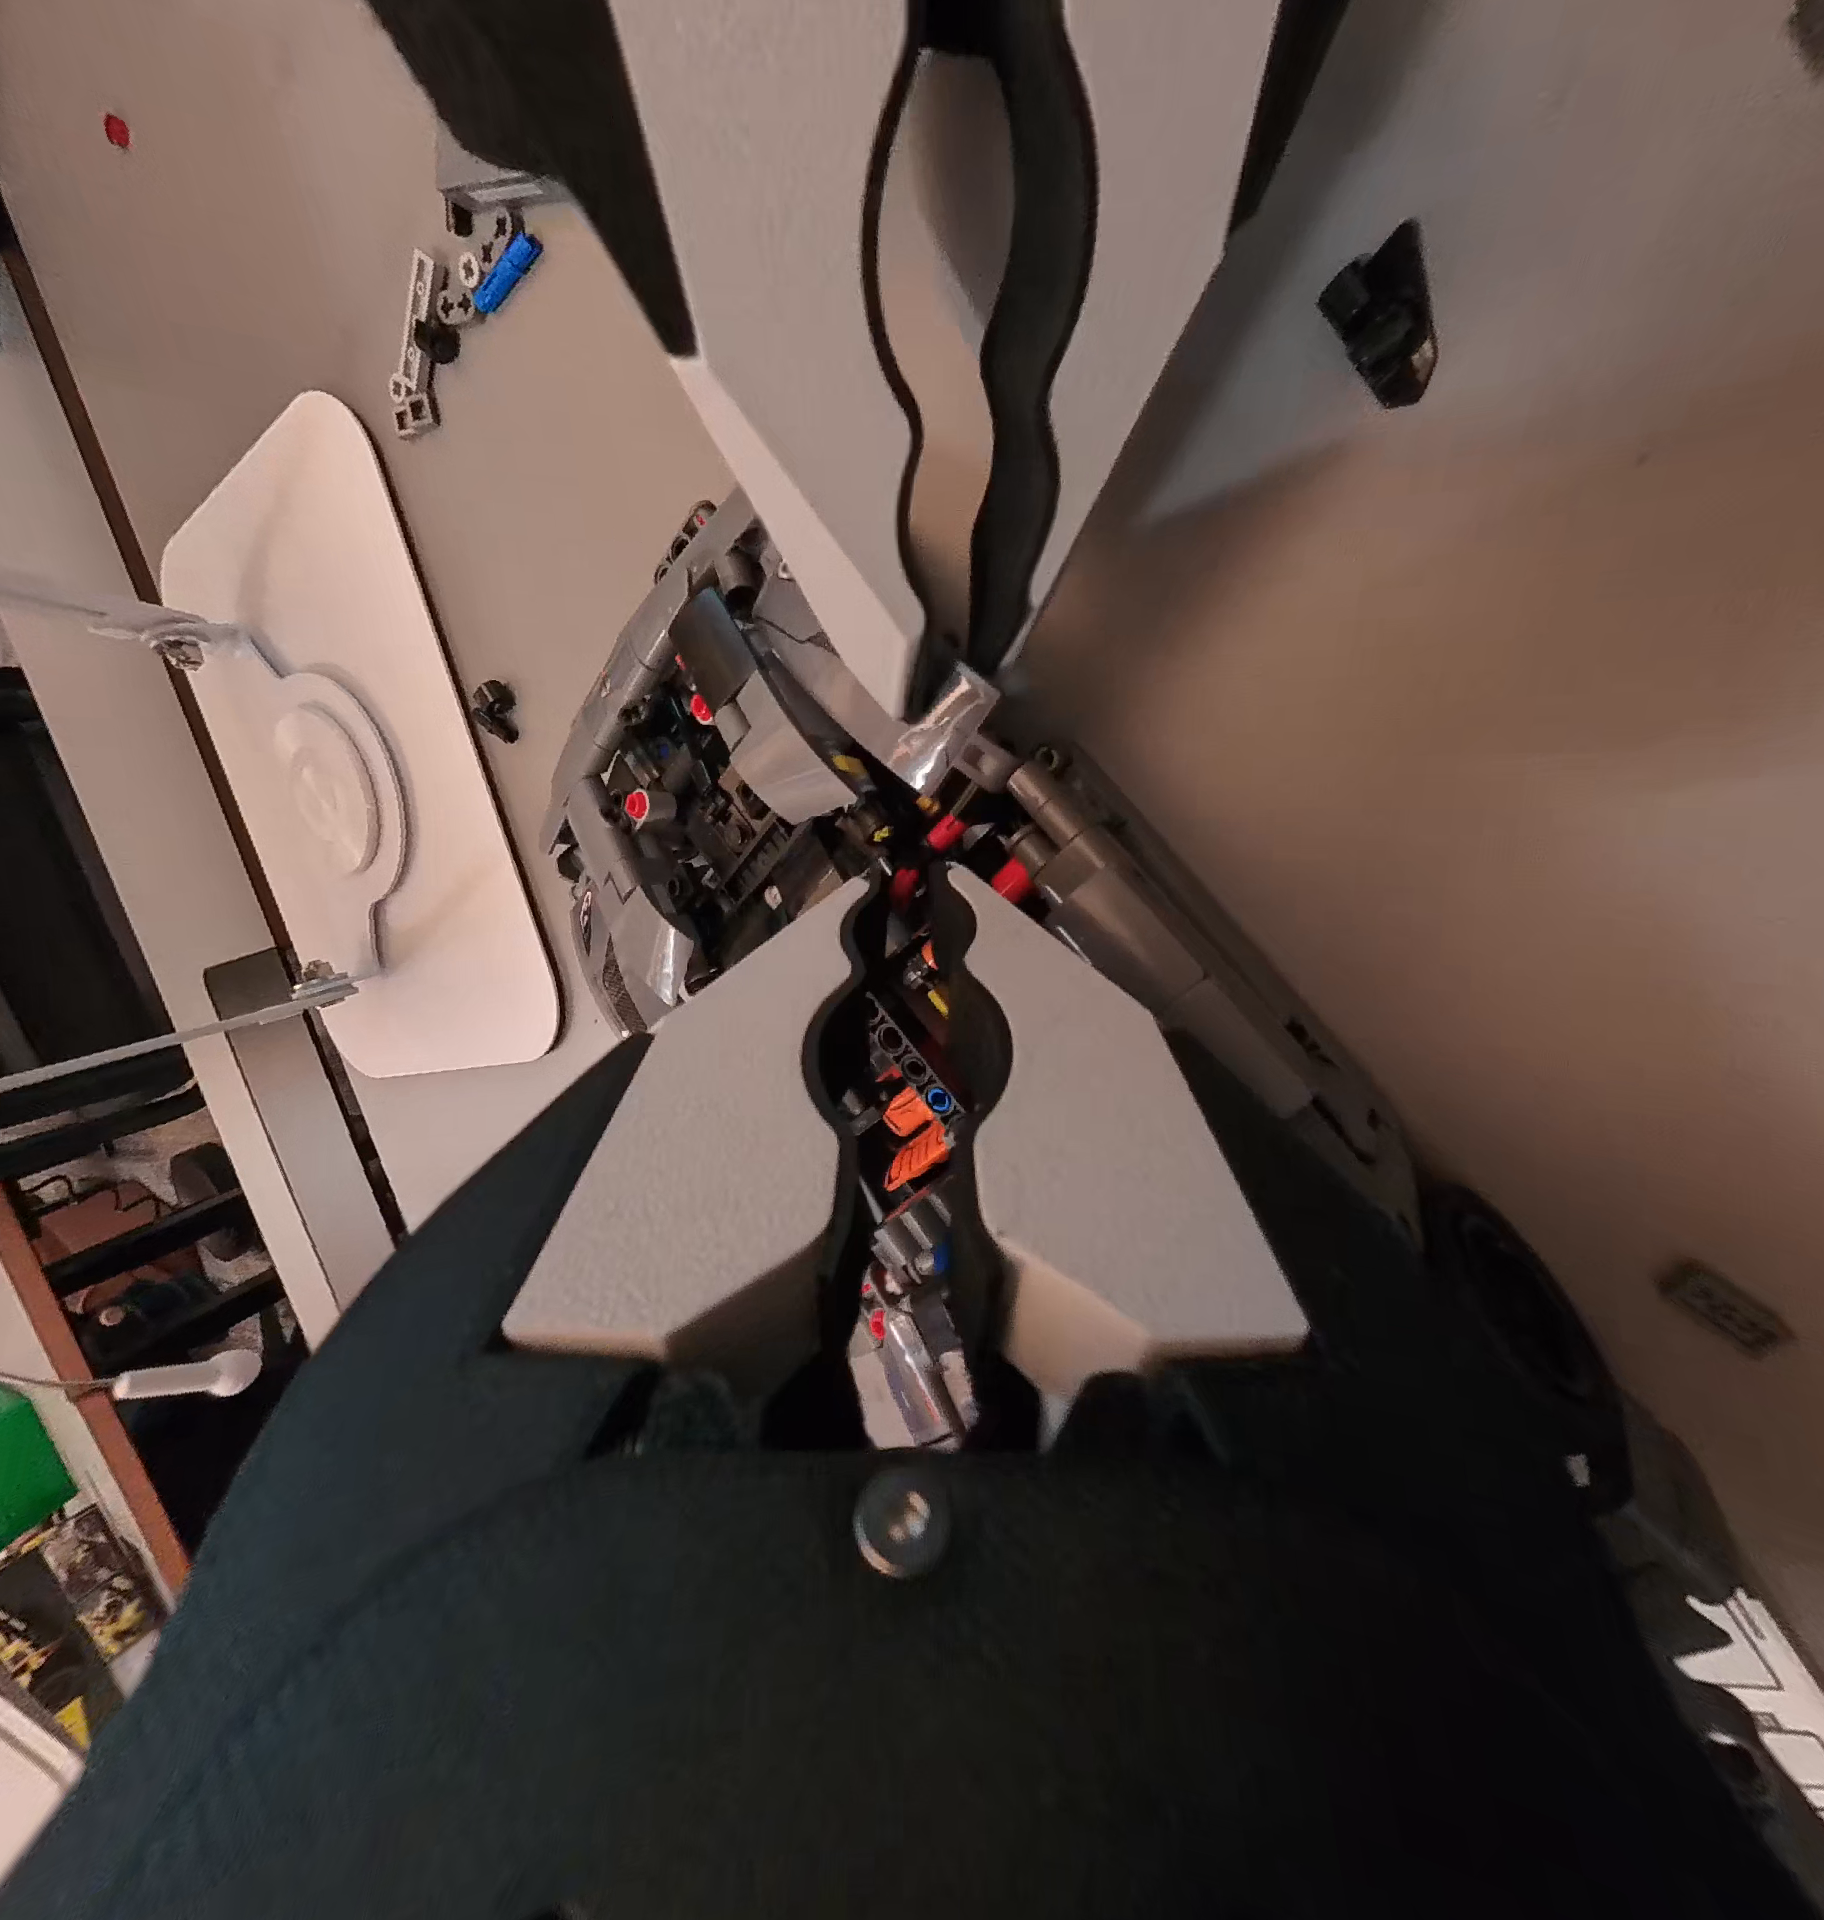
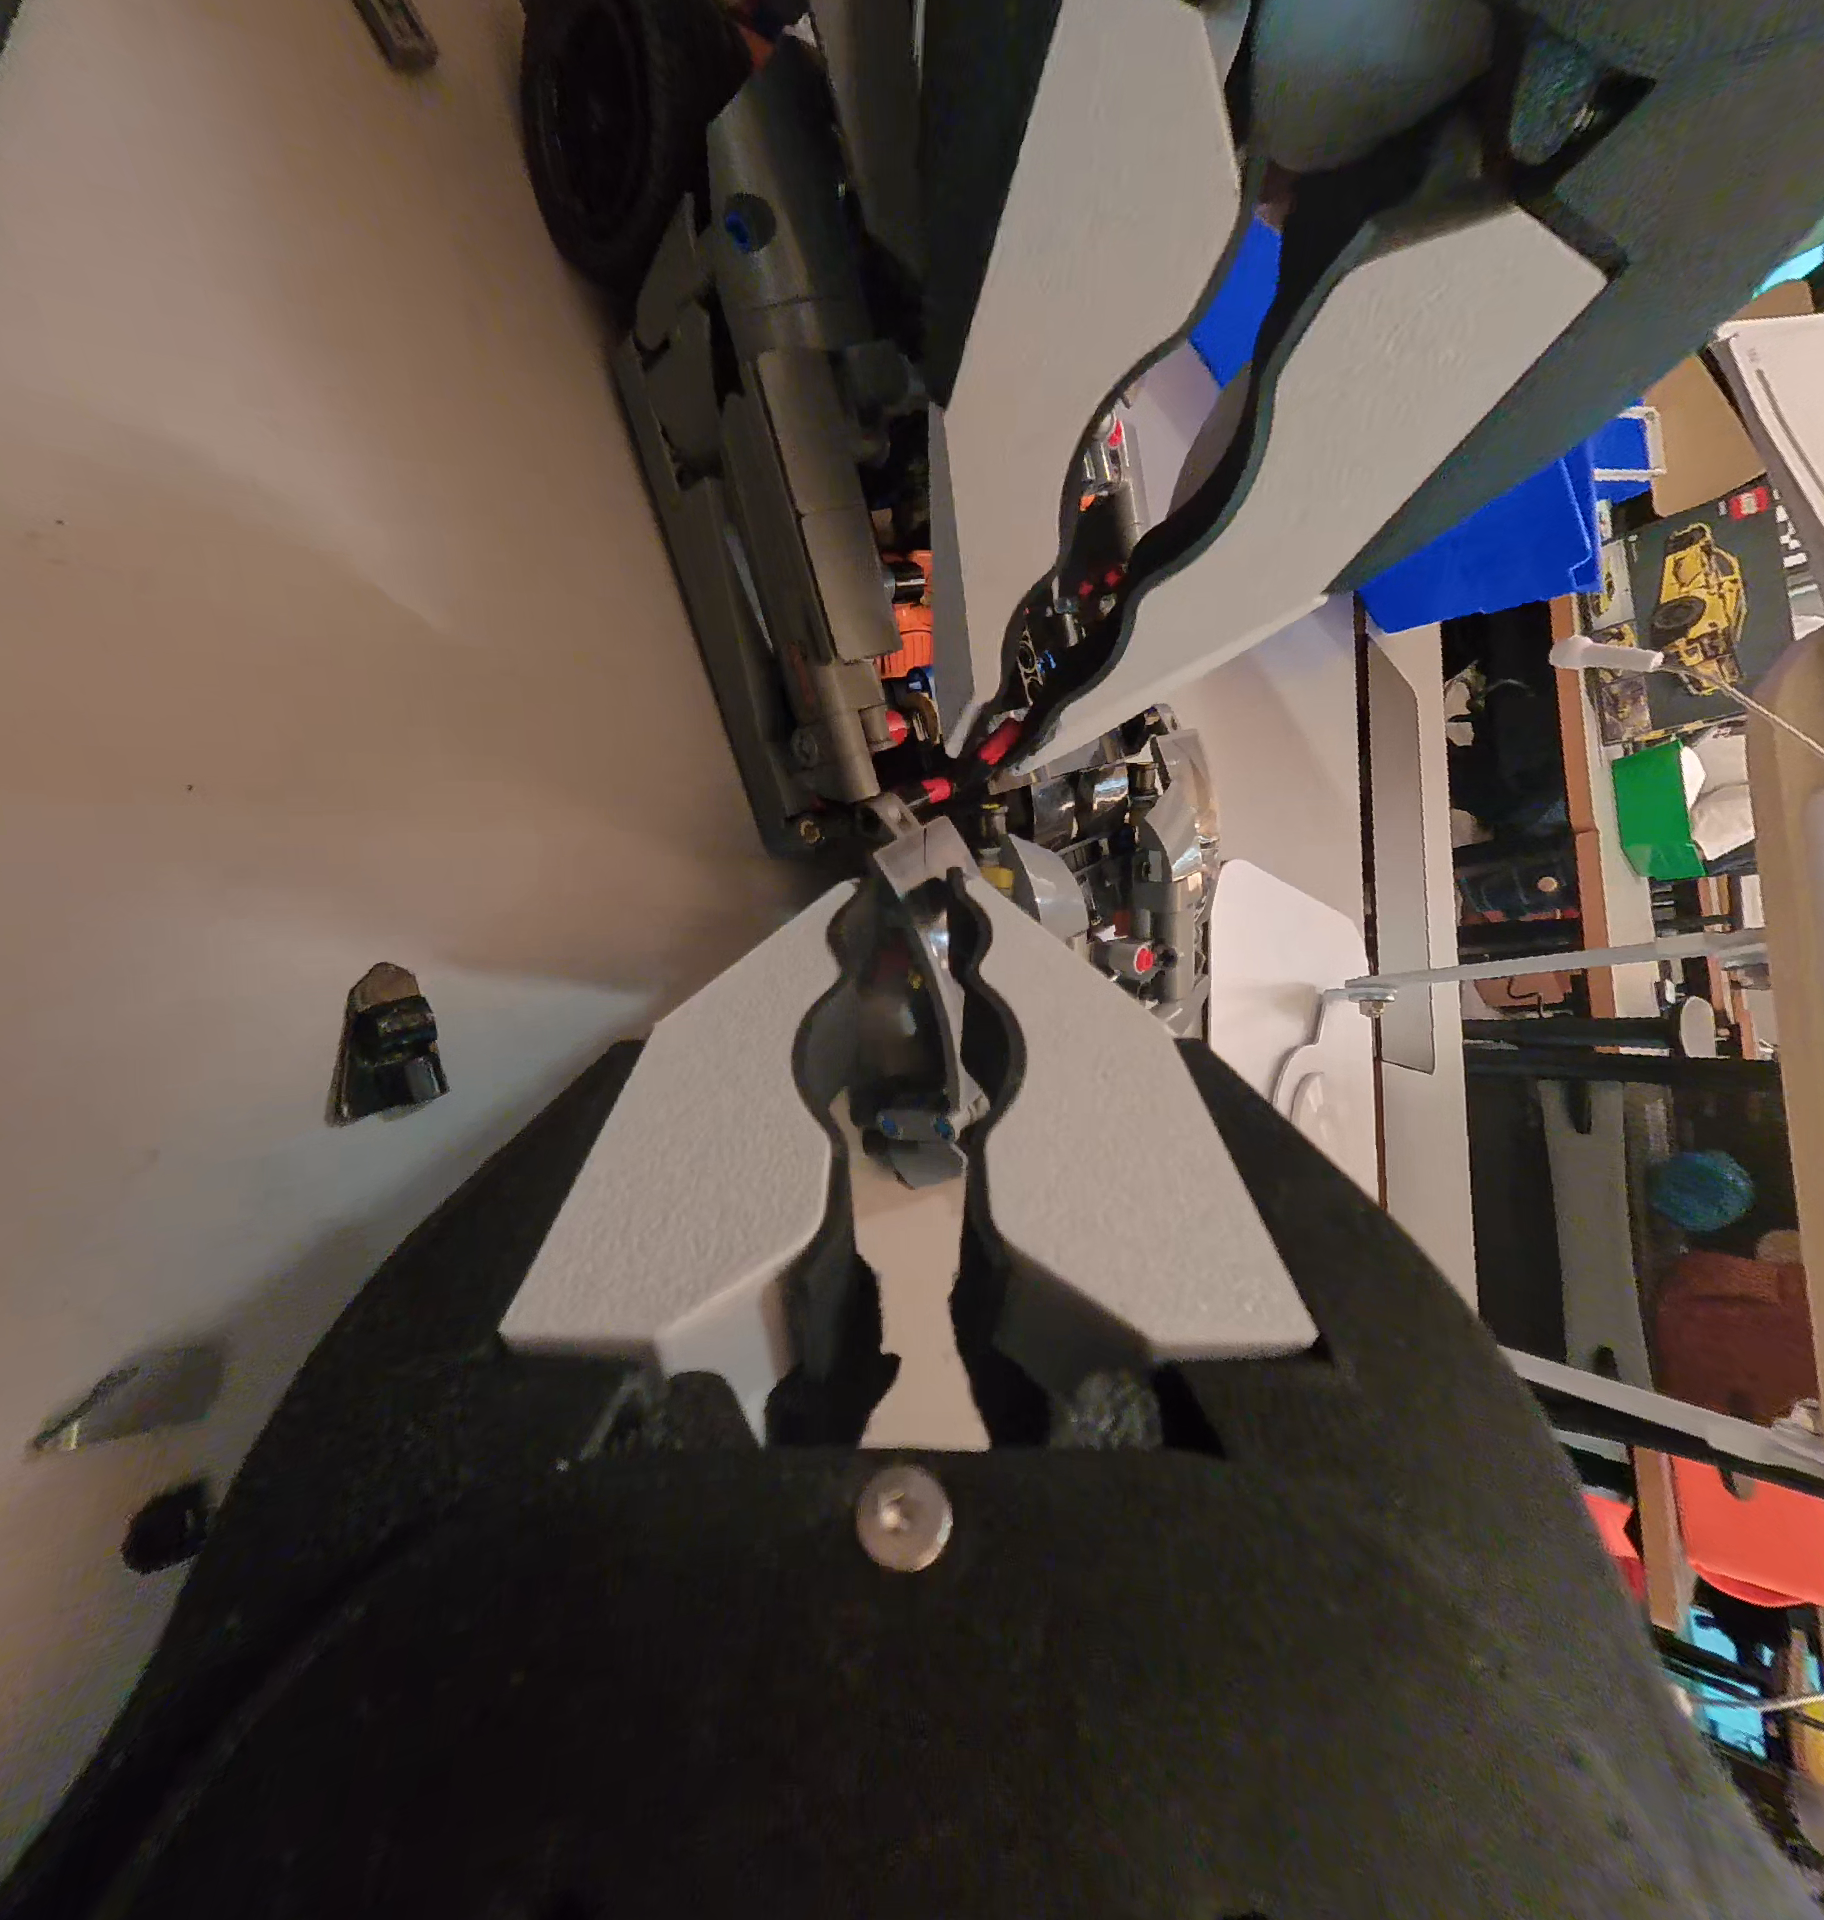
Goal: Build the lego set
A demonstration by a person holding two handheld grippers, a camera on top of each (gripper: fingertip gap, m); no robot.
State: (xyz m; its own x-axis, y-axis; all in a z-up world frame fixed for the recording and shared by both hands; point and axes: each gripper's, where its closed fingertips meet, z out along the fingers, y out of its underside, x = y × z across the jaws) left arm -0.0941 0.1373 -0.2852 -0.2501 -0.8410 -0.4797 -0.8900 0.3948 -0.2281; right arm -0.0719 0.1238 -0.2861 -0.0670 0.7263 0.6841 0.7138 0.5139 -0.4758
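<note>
A grey lego car [image 1: 679,769] lies on the white table, with a black wheel [image 2: 617,135] at one end. My left gripper [image 1: 913,883] is shut on the car's inner frame by the red pins [image 1: 939,831]; orange and blue parts show through the gap between its fingers. It enters the right wrist view [image 2: 981,753] from the top right. My right gripper [image 2: 913,878] is shut on a grey curved panel [image 2: 923,852], held against the car's edge [image 2: 814,665]. It comes down from the top of the left wrist view [image 1: 944,707].
Loose grey, black and blue pieces [image 1: 461,301] lie at the far left of the table. A white pad [image 1: 368,727] lies beside the car. A black piece [image 2: 388,1049] and a small black pin [image 1: 497,712] lie loose. Shelves with bins [image 2: 1490,540] stand beyond the table. Only a small space, under 4 cm, lies between the two pairs of fingers. Both grippers' tips are roughly 12 cm from the black wheel [image 2: 617,135].
</note>
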